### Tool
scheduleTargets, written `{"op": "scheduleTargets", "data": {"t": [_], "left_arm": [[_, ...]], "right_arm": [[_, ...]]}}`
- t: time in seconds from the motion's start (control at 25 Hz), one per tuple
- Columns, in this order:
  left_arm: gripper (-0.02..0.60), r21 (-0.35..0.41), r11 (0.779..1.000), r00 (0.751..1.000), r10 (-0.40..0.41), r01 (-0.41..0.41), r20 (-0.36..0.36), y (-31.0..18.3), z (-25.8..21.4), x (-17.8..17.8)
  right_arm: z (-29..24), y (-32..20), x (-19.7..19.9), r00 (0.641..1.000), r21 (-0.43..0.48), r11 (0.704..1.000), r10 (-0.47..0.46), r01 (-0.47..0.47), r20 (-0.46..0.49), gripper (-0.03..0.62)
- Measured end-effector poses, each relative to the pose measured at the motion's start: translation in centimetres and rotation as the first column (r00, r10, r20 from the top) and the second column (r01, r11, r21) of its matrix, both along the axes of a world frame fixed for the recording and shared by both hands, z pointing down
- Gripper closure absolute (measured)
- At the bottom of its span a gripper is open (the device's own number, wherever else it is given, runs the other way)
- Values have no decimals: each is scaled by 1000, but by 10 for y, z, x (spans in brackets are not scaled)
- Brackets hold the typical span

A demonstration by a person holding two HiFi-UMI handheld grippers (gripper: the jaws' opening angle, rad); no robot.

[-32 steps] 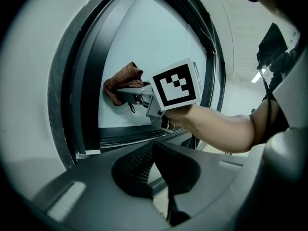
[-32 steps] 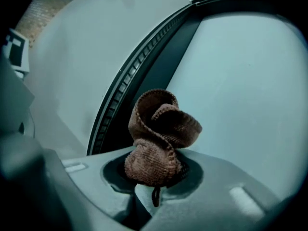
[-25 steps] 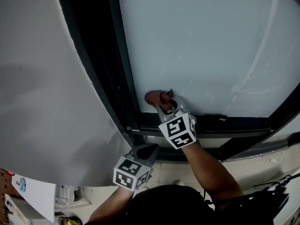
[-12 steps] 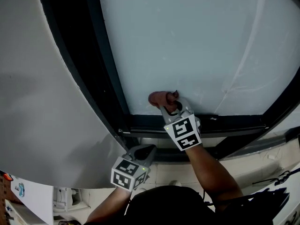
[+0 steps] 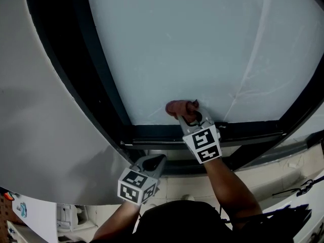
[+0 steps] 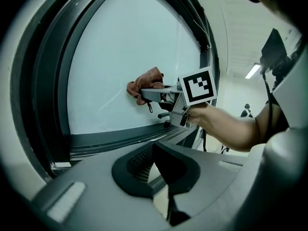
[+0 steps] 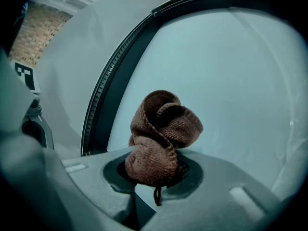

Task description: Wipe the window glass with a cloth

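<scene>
1. Cloth came first: a crumpled brown knitted cloth (image 7: 161,138) stood bunched up out of the jaws of the right gripper (image 5: 190,118), which were clamped on its lower end, a short thread dangling beneath.
2. The bunched top of the cloth lay against the pale, frosted-looking window glass (image 5: 202,44), low on the pane and toward its left side, just above the dark bottom rail (image 5: 162,133).
3. A faint pale diagonal streak (image 5: 248,80) crossed the glass to the right of the cloth; whether it was dirt or a mark inside the pane could not be told.
4. The left gripper (image 5: 156,161) hung lower and nearer the person, below the rail and apart from the glass, its jaws together with nothing between them.
5. Around the pane ran a dark grey window frame (image 5: 101,75), and beyond that a plain light grey wall (image 5: 40,110).
6. Judged from this, the wiping stroke was in hand along the bottom of the pane, with most of the glass above yet to be covered.
7. The next move would call for steady pressure into the glass while sweeping sideways or upward, keeping the hard jaw tips off the pane and the cloth from snagging on the rail.
</scene>
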State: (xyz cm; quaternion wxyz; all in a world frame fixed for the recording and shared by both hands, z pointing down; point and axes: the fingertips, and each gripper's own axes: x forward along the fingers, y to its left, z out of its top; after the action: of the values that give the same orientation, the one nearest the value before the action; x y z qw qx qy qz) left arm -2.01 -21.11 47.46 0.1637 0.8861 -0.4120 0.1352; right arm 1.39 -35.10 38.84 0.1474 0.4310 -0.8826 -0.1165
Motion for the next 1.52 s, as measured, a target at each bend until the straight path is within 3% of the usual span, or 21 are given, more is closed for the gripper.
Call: {"op": "scheduleTargets", "data": {"t": [0.92, 1.52], "left_arm": [[565, 4, 994, 994, 106, -106, -3, -6, -1, 62], [565, 5, 988, 988, 157, -157, 8, -7, -1, 84]], "right_arm": [[10, -6, 101, 991, -51, 990, 130, -129, 15, 522], [15, -9, 140, 978, -101, 977, 194, -186, 74, 522]]}}
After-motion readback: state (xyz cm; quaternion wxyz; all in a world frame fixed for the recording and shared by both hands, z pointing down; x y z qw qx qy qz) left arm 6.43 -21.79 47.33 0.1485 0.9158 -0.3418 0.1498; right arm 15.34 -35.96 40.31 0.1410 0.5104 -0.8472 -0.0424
